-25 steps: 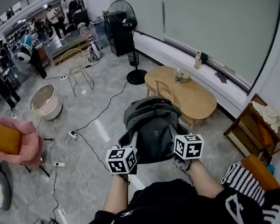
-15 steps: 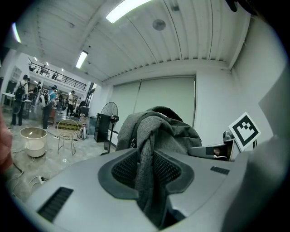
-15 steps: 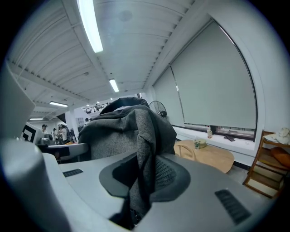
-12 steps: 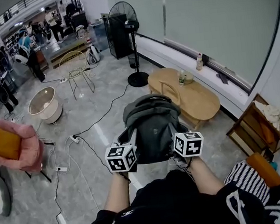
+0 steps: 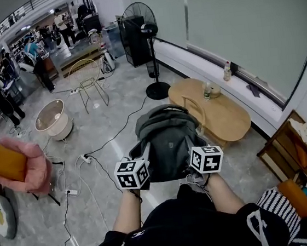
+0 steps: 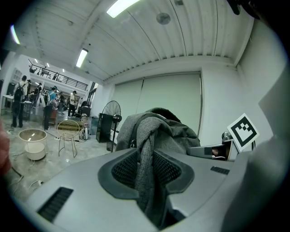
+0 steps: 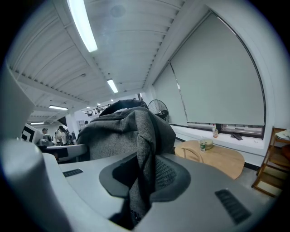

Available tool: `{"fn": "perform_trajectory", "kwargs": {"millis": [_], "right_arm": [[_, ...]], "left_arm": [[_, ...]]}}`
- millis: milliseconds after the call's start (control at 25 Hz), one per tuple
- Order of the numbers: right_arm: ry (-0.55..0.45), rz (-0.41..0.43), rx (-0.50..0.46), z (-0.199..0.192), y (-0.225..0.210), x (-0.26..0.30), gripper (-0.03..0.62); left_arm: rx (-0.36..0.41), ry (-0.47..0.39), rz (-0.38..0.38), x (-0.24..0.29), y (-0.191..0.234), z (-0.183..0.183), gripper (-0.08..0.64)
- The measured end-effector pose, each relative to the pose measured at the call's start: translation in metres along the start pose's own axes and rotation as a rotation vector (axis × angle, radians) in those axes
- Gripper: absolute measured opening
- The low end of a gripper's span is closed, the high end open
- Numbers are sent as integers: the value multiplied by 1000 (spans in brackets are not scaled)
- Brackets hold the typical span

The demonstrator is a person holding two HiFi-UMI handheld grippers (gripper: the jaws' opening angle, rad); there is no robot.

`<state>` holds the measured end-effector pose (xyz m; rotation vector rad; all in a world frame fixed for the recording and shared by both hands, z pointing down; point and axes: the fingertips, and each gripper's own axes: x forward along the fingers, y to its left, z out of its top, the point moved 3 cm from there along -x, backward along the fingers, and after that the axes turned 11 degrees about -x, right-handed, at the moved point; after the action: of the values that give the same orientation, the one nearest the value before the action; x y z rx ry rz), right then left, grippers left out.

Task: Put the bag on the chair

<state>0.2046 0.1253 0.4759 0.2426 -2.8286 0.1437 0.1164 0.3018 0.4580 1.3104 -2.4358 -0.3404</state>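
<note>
Overhead, my left gripper and right gripper hold the grey bag up off the floor, with the wooden chair just beyond it (oval table beside the chair). Left gripper view: jaws clamped on a fold of the bag. Right gripper view: same, pinching grey fabric.

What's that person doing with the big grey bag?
A person is holding a grey backpack up off the floor with two hand-held grippers. The left gripper and the right gripper are each clamped on a fold of its fabric. A wooden chair stands just ahead, beside a low wooden table. The bag is not on a chair yet.
</note>
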Motion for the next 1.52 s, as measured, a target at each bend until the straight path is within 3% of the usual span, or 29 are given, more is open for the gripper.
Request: {"fn": "perform_trajectory", "kwargs": {"millis": [840,1160,1520], "right_arm": [[-16,74,51,140,-270,302,81],[3,60,63,157,-338,364,81],[45,16,79,144,-367,388,81]], "left_arm": [[-24,59,65,403,17,122,110],[-32,102,58,500,20,133,110],[-48,160,20,544,27,119,110]]}}
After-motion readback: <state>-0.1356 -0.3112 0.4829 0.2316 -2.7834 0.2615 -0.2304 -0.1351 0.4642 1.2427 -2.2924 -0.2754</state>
